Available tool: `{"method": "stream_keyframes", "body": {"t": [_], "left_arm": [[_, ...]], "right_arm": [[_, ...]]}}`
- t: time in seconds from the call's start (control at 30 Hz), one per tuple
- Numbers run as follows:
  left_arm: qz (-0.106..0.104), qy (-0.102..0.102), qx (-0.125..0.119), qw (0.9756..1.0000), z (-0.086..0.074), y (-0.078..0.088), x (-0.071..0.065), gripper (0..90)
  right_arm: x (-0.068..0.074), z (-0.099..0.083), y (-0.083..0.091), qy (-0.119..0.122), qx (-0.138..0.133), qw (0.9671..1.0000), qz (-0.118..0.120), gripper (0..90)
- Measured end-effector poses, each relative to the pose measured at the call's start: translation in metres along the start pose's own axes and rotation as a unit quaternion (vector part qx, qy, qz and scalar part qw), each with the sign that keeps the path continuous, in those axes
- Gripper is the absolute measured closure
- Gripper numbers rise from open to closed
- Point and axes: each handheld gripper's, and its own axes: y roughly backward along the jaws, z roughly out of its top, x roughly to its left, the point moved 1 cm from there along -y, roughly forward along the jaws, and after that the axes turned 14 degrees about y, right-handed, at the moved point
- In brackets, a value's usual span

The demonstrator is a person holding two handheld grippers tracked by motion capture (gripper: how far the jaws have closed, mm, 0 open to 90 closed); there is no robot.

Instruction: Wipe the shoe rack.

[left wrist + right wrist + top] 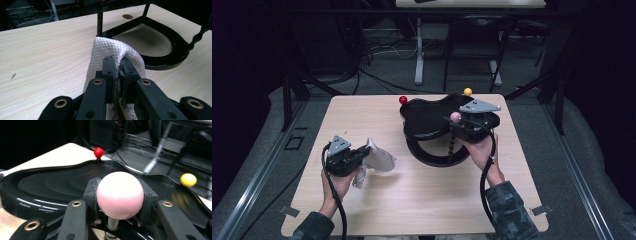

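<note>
On the table (422, 200), left to right:
Left tool (362, 156): low at the left of the high view, held in the person's left hand (337, 182); jaws pressed together on a fold of the white cloth (112, 51).
White cloth: a quilted, diamond-patterned rag; it arches up and over the left tool's jaw tips in the left gripper view, and in the high view it spreads to the right of that tool, partly lifted off the table.
Black stand (432, 135): right of the cloth and ahead of the left tool; a two-level piece with a glossy tray on top and a ring-shaped base (172, 53) resting on the table. In the left gripper view the base's curved rim lies just beyond the cloth, apart from it.
Red ball (98, 152): on a post at the tray's far left rim, well beyond the right tool.
Right tool (455, 125): at the tray's near right edge, held in the person's right hand (482, 150); jaws clamped on either side of the pink ball (120, 195).
Pink ball: between the right tool's pads, seated on a thin post that rises beside the tray.
Yellow ball (188, 180): at the tray's far right rim, beyond and to the right of the right tool.
</note>
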Motion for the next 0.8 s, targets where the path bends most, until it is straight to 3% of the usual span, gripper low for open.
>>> {"method": "stream_keyframes", "body": {"t": [0.2, 0.23, 0.27, 0.43, 0.7, 0.8], "left_arm": [[0.001, 0.001, 0.0, 1.0, 0.0, 0.0, 0.0, 83.5], [0.002, 0.001, -0.001, 1.0, 0.0, 0.0, 0.0, 83.5], [0.002, 0.001, -0.001, 1.0, 0.0, 0.0, 0.0, 83.5], [0.005, 0.002, -0.002, 1.0, 0.0, 0.0, 0.002, 83.5], [0.025, 0.013, -0.002, 0.9996, -0.001, -0.003, 0.013, 83.5], [0.036, 0.011, -0.012, 0.9992, 0.004, -0.008, 0.017, 83.4]], "right_arm": [[-0.005, -0.001, -0.003, 0.021, -0.015, 0.999, 0.037, 60.1], [-0.005, -0.001, -0.004, 0.025, -0.018, 0.9984, 0.047, 60.2], [-0.005, 0.0, -0.005, 0.034, -0.024, 0.9966, 0.071, 60.1], [0.001, 0.003, -0.01, 0.045, -0.039, 0.9932, 0.101, 60.0], [0.008, 0.008, -0.013, 0.06, -0.024, 0.9958, 0.065, 59.6], [0.013, 0.01, -0.011, 0.074, -0.004, 0.997, 0.023, 57.2]]}}
